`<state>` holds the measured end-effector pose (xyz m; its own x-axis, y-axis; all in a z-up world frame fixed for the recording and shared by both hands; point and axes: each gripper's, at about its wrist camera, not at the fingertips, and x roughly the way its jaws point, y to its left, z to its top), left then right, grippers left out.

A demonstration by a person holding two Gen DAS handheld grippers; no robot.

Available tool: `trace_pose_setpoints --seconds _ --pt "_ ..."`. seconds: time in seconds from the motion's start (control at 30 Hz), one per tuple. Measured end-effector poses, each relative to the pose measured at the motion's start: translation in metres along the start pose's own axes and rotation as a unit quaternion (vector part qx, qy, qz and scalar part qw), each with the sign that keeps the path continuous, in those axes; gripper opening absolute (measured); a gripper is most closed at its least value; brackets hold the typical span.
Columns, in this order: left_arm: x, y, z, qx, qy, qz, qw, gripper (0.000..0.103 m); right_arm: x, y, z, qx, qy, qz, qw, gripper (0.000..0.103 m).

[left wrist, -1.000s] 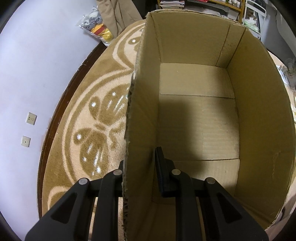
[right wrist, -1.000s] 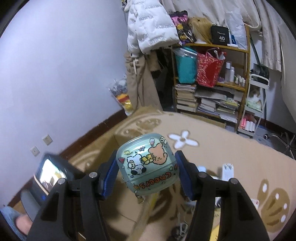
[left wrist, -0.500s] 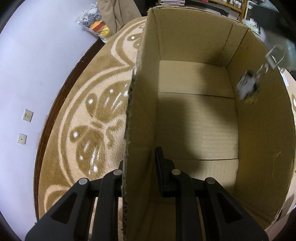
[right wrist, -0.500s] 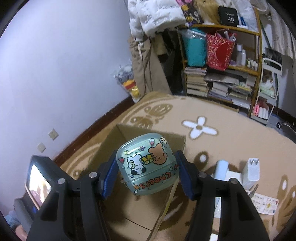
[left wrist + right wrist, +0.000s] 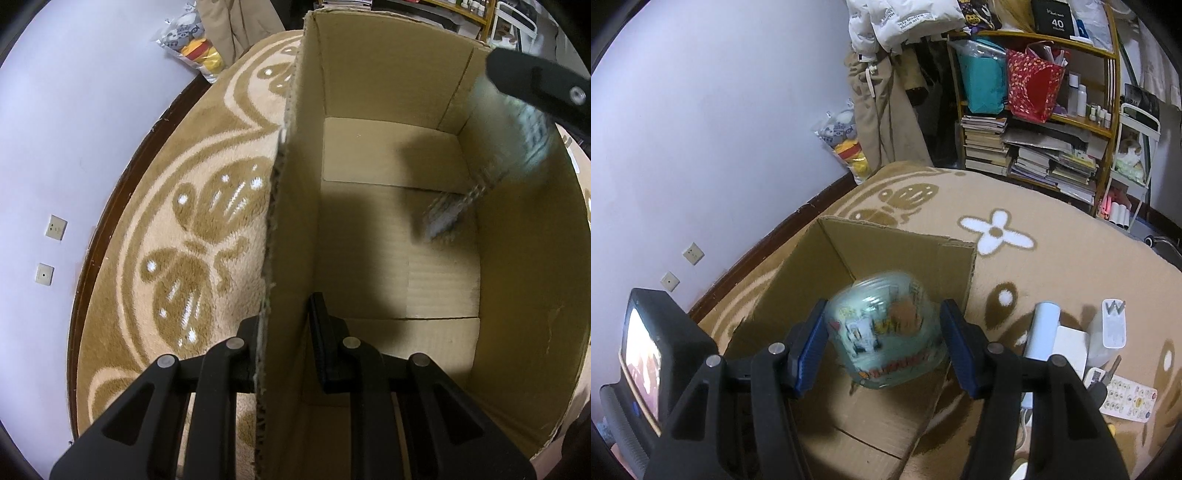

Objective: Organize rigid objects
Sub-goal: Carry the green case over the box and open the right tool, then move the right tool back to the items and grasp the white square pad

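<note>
An open cardboard box [image 5: 369,74] stands on the patterned rug [image 5: 192,229], with nothing lying on its floor. My left gripper [image 5: 284,328] is shut on the box's left wall, one finger outside and one inside. In the right wrist view, a green cartoon-printed container [image 5: 886,328] shows blurred between the blue pads [image 5: 809,350] of my right gripper [image 5: 884,332], with small gaps on both sides, over the box [image 5: 886,251]. In the left wrist view the container [image 5: 532,129] and its dangling charm [image 5: 447,218] blur near the box's right wall, below a right gripper finger [image 5: 535,81].
Right of the box, a white cylinder [image 5: 1041,325], a white charger [image 5: 1113,325] and a printed card [image 5: 1130,398] lie on the rug. A crowded bookshelf [image 5: 1034,147] and a bag of plush toys [image 5: 846,147] stand at the far wall. A small screen [image 5: 646,350] sits at left.
My right gripper has come down over the box. The container, sharp and firmly held before, is now blurred and loose between the pads. The left gripper has kept its hold on the wall.
</note>
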<state>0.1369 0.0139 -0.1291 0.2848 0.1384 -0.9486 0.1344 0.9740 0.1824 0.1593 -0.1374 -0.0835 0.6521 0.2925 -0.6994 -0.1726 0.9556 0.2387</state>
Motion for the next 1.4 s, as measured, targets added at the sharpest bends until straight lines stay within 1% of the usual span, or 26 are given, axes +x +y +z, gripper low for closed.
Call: trace_pose_setpoints --seconds 0.07,0.1,0.13,0.17,0.2,0.3,0.43,0.6,0.7,0.8,0.87,1.03,1.1,1.2,1.4 --pt "0.000 0.000 0.000 -0.002 0.002 -0.005 1.0000 0.017 -0.003 -0.001 0.003 0.006 -0.004 -0.001 1.000 0.069" --pt "0.000 0.001 0.001 -0.003 0.002 -0.009 0.9999 0.017 -0.005 -0.002 0.003 0.008 -0.006 -0.002 1.000 0.075" --pt "-0.001 0.001 0.001 -0.003 0.000 -0.008 1.0000 0.017 -0.008 -0.003 0.004 0.010 -0.011 -0.003 1.000 0.078" --pt "-0.002 0.002 0.002 -0.003 -0.002 -0.004 1.0000 0.017 -0.010 -0.005 0.005 0.012 -0.013 -0.004 1.000 0.079" --pt "-0.001 0.003 0.002 -0.005 0.000 -0.008 1.0000 0.017 -0.013 -0.007 0.005 0.016 -0.016 -0.005 1.000 0.079" --pt "0.000 0.004 0.003 -0.009 0.002 -0.010 0.9999 0.017 -0.022 -0.014 0.005 0.026 -0.021 -0.007 0.999 0.085" --pt "-0.001 0.004 0.002 -0.002 -0.002 -0.004 1.0000 0.017 -0.036 -0.026 0.002 0.017 -0.032 -0.034 0.999 0.085" --pt "-0.001 0.005 0.002 0.000 -0.002 -0.004 1.0000 0.017 -0.043 -0.050 -0.011 0.019 -0.022 -0.067 0.997 0.085" --pt "0.000 0.003 0.001 0.004 -0.002 -0.003 1.0000 0.017 -0.042 -0.064 -0.025 0.032 -0.009 -0.074 0.997 0.085" --pt "0.000 0.004 0.002 0.002 -0.001 -0.011 0.9999 0.016 -0.038 -0.073 -0.040 0.035 0.008 -0.082 0.996 0.085" --pt "0.000 0.004 0.002 0.003 0.000 -0.023 0.9997 0.010 -0.034 -0.077 -0.049 0.038 0.021 -0.086 0.995 0.085" --pt "-0.001 0.004 0.001 0.005 -0.001 -0.028 0.9996 0.008 -0.028 -0.087 -0.073 0.061 0.055 -0.085 0.993 0.085" --pt "-0.001 0.004 0.001 0.005 -0.001 -0.029 0.9996 0.008 -0.028 -0.089 -0.082 0.068 0.061 -0.085 0.992 0.085" --pt "-0.002 0.002 0.001 0.007 -0.001 -0.027 0.9996 0.008 -0.028 -0.092 -0.094 0.079 0.070 -0.096 0.990 0.085" --pt "-0.002 0.002 0.000 0.007 -0.002 -0.026 0.9996 0.008 -0.026 -0.102 -0.108 0.102 0.083 -0.106 0.986 0.085"
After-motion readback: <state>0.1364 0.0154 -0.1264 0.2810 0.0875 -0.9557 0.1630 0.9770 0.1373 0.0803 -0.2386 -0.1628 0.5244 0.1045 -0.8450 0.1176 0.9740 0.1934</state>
